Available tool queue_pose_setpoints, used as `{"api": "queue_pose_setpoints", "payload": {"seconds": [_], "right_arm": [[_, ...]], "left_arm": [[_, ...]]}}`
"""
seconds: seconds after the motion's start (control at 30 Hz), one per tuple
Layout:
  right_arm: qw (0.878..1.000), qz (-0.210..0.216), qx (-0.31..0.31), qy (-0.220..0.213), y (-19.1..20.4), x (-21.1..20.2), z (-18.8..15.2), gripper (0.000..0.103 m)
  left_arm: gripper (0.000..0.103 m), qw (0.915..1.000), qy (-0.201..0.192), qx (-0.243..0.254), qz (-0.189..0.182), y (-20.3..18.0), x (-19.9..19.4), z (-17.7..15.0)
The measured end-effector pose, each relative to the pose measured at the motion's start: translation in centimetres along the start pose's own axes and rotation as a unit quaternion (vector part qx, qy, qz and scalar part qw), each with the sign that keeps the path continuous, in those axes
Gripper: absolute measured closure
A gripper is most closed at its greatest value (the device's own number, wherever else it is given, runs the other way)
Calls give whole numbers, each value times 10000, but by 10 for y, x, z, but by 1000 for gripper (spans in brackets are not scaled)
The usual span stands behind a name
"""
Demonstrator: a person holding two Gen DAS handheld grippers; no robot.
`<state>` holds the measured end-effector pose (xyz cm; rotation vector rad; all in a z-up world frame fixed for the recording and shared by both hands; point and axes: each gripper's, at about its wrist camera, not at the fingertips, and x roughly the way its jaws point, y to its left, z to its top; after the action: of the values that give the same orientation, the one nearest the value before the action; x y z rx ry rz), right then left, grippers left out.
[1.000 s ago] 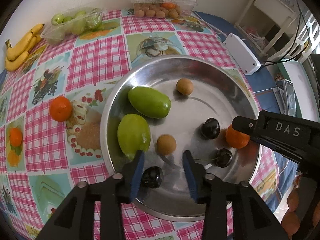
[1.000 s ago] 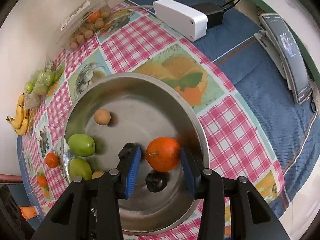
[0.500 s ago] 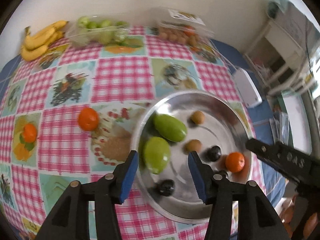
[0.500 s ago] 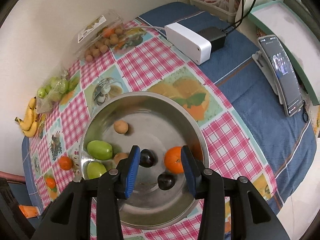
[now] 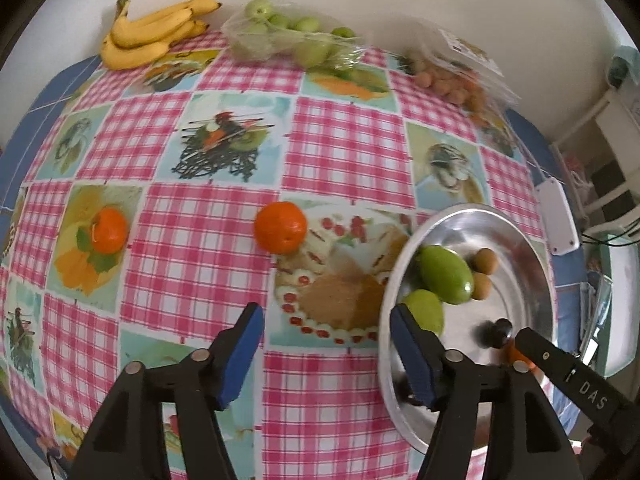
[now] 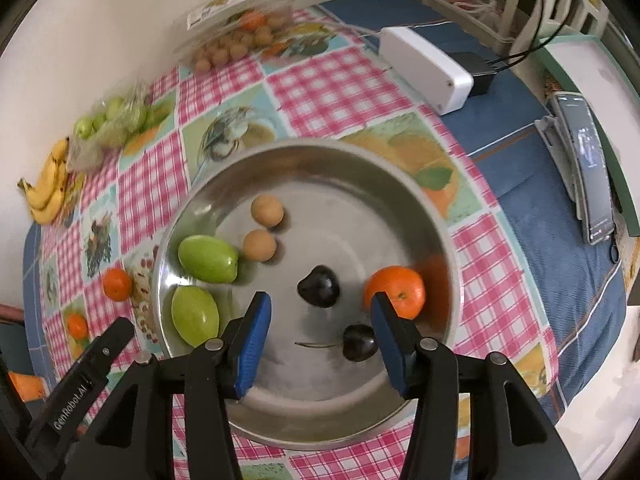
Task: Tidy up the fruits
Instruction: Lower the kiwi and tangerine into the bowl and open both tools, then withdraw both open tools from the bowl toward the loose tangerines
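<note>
A steel bowl (image 6: 320, 420) (image 5: 536, 248) holds two green fruits (image 6: 208, 258) (image 5: 444, 274), two tan round fruits (image 6: 259, 245), two dark cherries (image 6: 319, 286) and a tangerine (image 6: 396, 291). My right gripper (image 6: 320, 340) hangs above the bowl, its jaws opening with nothing gripped; the tangerine lies just beyond its right finger. My left gripper (image 5: 326, 354) is over the checked cloth left of the bowl, jaws opening and empty. A loose tangerine (image 5: 281, 227) (image 6: 117, 284) sits on the cloth ahead of it.
Along the wall lie bananas (image 5: 152, 34), a bag of green fruits (image 5: 292, 42) and a clear box of tan fruits (image 5: 452, 76). A white box (image 6: 426, 68) and a phone on a stand (image 6: 588, 168) sit right of the bowl on blue cloth.
The right gripper let the tangerine go into the bowl, rose and spread its jaws. The left gripper left the bowl's dark cherry, slid left over the cloth and widened.
</note>
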<state>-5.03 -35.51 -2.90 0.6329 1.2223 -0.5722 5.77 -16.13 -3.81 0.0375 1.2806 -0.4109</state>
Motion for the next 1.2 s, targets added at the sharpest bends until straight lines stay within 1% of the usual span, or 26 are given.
{"api": "queue_pose_setpoints", "payload": {"seconds": [0.03,0.07,0.13,0.2,0.37,0.47,0.53,0.6,0.77,0.97,1.07,1.2], "right_arm": [[10000,-22,-14,28,1,3,-1,36],[10000,-35,-35,48,3,5,-1,31],[9999,-33,-99,85,5,10,-2,28],[9998,-41,-135,104,7,13,-2,21],[9996,-92,-234,143,9,17,-2,17],[9994,-77,-309,117,11,17,-2,9],[9992,-88,-377,90,13,17,-2,9],[9986,-209,-465,113,15,18,-2,0],[9983,-222,-516,180,15,21,-2,0],[9982,-261,-527,93,13,19,-1,0],[9985,-272,-472,65,11,18,-2,0],[9983,-299,-507,42,14,17,-3,0]], "left_arm": [[26,10000,3,-11,30,1,1,0],[24,10000,1,-23,75,3,3,0],[16,9999,11,-52,160,4,4,0],[9,9997,38,-82,216,7,7,0],[1,9995,32,-96,311,10,9,1],[0,9993,-1,-68,381,10,10,0],[0,9987,-54,-46,498,11,9,0],[0,9984,-55,-37,570,12,10,0],[0,9982,-60,28,588,11,10,0],[0,9985,-28,109,532,9,10,-1],[0,9988,-32,129,474,11,8,0],[0,9995,-41,-13,311,19,4,3]]}}
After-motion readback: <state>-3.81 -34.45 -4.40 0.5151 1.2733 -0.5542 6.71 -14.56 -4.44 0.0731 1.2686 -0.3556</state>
